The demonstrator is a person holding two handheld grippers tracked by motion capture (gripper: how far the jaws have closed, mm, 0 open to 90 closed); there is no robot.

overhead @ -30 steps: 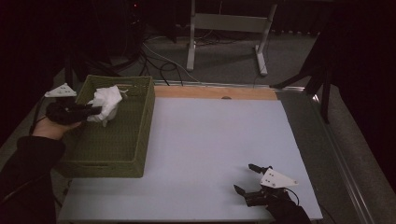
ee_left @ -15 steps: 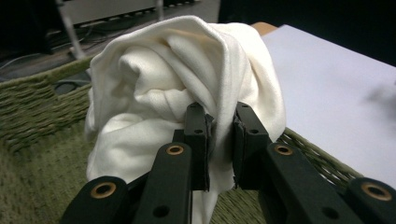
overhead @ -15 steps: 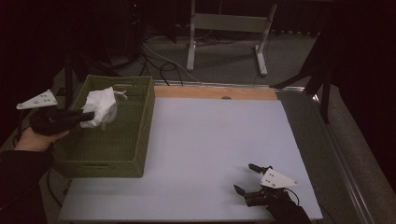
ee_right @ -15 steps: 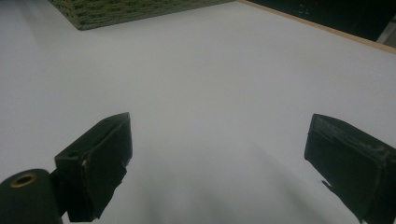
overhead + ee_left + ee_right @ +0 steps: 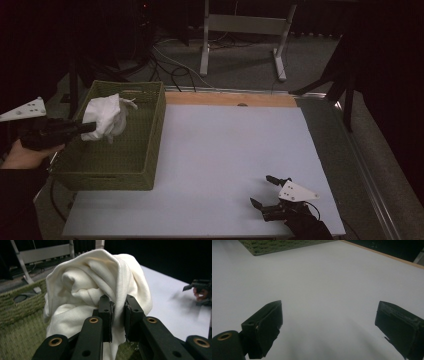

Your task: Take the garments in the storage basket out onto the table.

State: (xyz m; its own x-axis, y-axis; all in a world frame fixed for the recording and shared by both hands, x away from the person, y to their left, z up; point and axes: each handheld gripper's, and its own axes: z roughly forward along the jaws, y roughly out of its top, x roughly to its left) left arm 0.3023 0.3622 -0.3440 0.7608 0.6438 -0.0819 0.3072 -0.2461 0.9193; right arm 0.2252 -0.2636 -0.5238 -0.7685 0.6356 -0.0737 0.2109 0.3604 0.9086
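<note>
Left tongs (image 5: 117, 315) clench white cloth (image 5: 100, 287), probably above basket (image 5: 150, 150); right tongs (image 5: 329, 327) released.

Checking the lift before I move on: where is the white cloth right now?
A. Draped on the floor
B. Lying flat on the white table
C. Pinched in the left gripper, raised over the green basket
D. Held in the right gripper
C: the left gripper is shut on the white cloth, which hangs bunched above the green basket.

dark room | grey floor (image 5: 240, 75) | metal stand (image 5: 245, 25) | cables (image 5: 170, 62)
</note>
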